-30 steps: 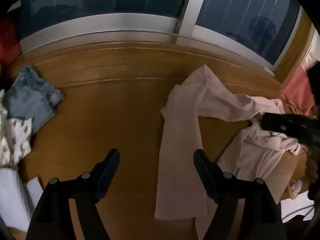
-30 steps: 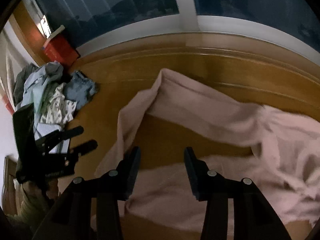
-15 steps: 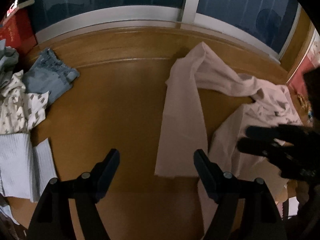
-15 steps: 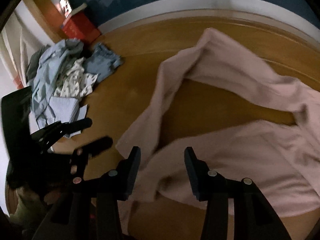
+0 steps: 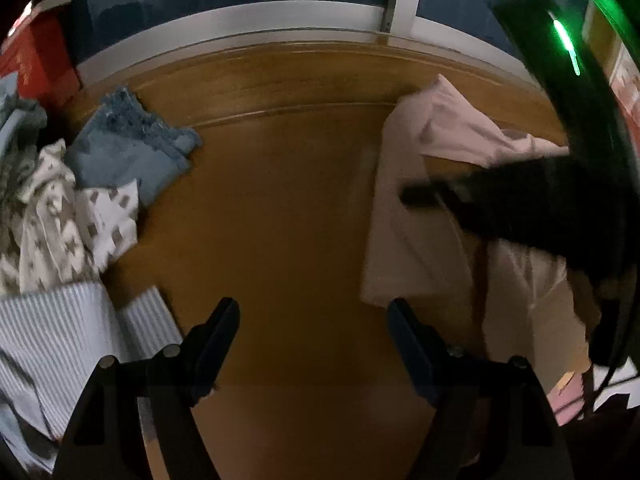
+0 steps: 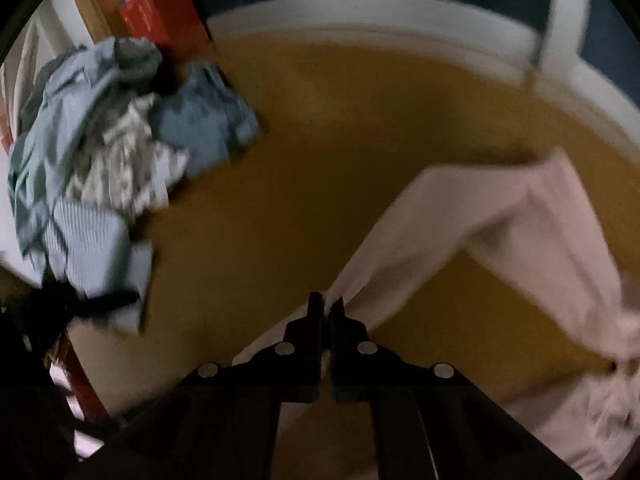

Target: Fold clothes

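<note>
nowhere legible writing, red box (image 6: 160,16)

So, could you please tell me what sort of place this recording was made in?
Probably a room in a home: a wooden table stands by a white-framed window, dark outside, with a pile of clothes and a pink garment on it.

- Pale pink garment (image 6: 532,220): long, soft, crumpled; spread across right side of wooden surface, one edge lifted and stretched taut.
- Heap of other clothes (image 5: 76,216): denim, star-print, striped pieces; unfolded, at left side, well apart.
</note>
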`<state>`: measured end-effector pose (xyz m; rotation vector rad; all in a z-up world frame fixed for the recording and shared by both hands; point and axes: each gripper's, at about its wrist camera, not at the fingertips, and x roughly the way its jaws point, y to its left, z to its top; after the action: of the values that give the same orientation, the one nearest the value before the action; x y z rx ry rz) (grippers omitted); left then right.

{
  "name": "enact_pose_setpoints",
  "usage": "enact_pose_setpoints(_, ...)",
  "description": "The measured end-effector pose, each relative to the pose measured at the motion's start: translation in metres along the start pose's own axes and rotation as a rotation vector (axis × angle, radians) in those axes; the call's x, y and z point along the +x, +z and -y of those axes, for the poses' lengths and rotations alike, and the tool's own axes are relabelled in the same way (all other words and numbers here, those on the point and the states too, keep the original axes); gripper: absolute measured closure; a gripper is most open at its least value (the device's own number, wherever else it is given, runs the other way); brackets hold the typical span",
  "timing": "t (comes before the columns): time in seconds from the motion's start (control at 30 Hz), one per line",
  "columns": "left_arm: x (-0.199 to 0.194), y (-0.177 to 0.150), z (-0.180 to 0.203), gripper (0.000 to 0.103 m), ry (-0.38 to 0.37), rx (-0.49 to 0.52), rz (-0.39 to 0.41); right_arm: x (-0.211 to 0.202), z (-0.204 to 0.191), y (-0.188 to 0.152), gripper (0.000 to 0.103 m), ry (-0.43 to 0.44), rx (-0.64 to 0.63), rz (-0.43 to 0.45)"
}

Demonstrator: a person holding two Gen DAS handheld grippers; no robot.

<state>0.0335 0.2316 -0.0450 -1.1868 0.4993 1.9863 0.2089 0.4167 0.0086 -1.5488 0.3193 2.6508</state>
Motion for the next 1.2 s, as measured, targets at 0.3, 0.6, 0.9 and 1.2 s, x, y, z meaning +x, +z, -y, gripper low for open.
enact_pose_setpoints(0.3, 0.0, 0.002, -0.013, 0.028, -0.091, 0.074, -0.004, -0.007, 0.012, 0.059, 0.079, 0.005, 0.09, 0.029)
enact_pose_setpoints(0.6, -0.008, 0.0, 0.042, 0.028, -0.307, 0.295, 0.002, -0.095, 0.043, -0.059, 0.055, -0.199, 0.136, 0.051)
enact_pose_setpoints(0.9, 0.004, -0.025, 0.138, 0.028, -0.391, 0.565, -0.074, -0.098, 0.117, -0.183, 0.055, -0.362, 0.377, -0.029)
enact_pose_setpoints(1.2, 0.025, -0.035, 0.165, 0.034, -0.2, 0.545, -0.114, -0.077, 0.143, -0.195, 0.054, -0.337, 0.287, -0.008)
